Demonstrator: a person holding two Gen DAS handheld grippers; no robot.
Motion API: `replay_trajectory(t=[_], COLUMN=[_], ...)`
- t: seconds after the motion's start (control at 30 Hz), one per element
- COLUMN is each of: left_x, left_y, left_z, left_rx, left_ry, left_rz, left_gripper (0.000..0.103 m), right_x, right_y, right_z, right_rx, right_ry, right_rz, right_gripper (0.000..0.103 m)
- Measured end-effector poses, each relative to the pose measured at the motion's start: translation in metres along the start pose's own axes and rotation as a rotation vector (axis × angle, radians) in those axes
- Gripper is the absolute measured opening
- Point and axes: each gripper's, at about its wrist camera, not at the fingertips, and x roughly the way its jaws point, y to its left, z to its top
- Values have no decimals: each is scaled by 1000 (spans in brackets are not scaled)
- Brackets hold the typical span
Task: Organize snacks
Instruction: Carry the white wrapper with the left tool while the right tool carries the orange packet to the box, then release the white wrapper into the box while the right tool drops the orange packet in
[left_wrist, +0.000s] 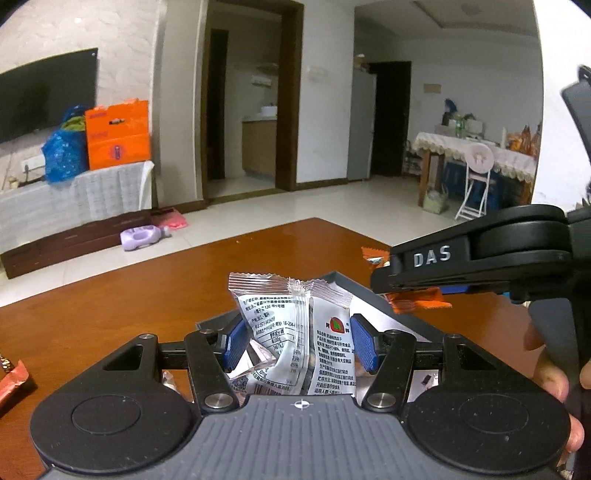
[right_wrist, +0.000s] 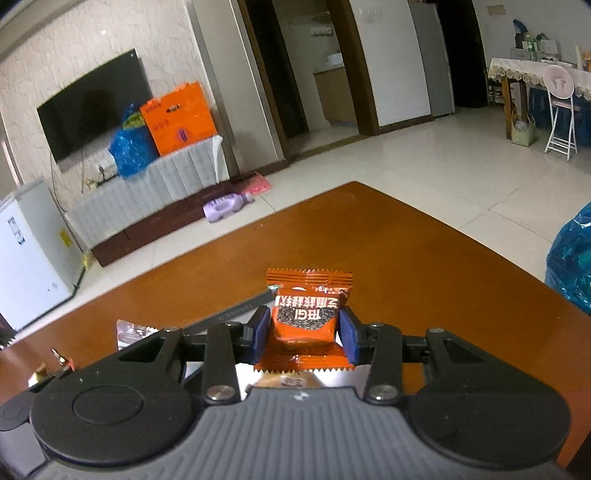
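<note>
The left gripper (left_wrist: 297, 341) pinches a clear-and-white packet (left_wrist: 291, 332) between half-closed fingers above the grey box (left_wrist: 384, 314) on the table (left_wrist: 147, 295); the right gripper (right_wrist: 303, 334) clamps an orange packet (right_wrist: 306, 317) across its middle; both look light, crinkly, slippery; mid-body holds suit; both grippers tilt downward.

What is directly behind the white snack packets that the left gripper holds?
Behind the white snack packets, held in the left gripper, lies a shallow grey box on the brown table. Only its far rim and some pale floor show; the packets cover the rest, so any contents stay unseen.
</note>
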Motion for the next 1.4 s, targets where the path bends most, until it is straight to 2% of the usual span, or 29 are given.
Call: replay_trajectory(t=[0.2, 0.57, 0.8, 1.1, 1.37, 1.4], left_x=[12, 18, 23, 20, 19, 18], left_y=[1, 3, -3, -8, -9, -9], left_z=[-7, -9, -13, -16, -17, -17], left_rx=[-17, -11, -13, 4, -5, -6], left_ry=[47, 57, 87, 85, 83, 82], left_rz=[-13, -77, -66, -56, -45, -43], left_gripper=[59, 59, 60, 61, 69, 73], right_x=[21, 41, 56, 60, 66, 66], right_y=[13, 25, 30, 31, 32, 33], right_z=[-1, -7, -1, -1, -3, -3], right_rx=[-16, -51, -63, -65, -69, -70], right_ry=[38, 90, 99, 98, 94, 94], right_rz=[-6, -22, -32, -33, -28, -27], right_gripper=[41, 41, 41, 41, 41, 41])
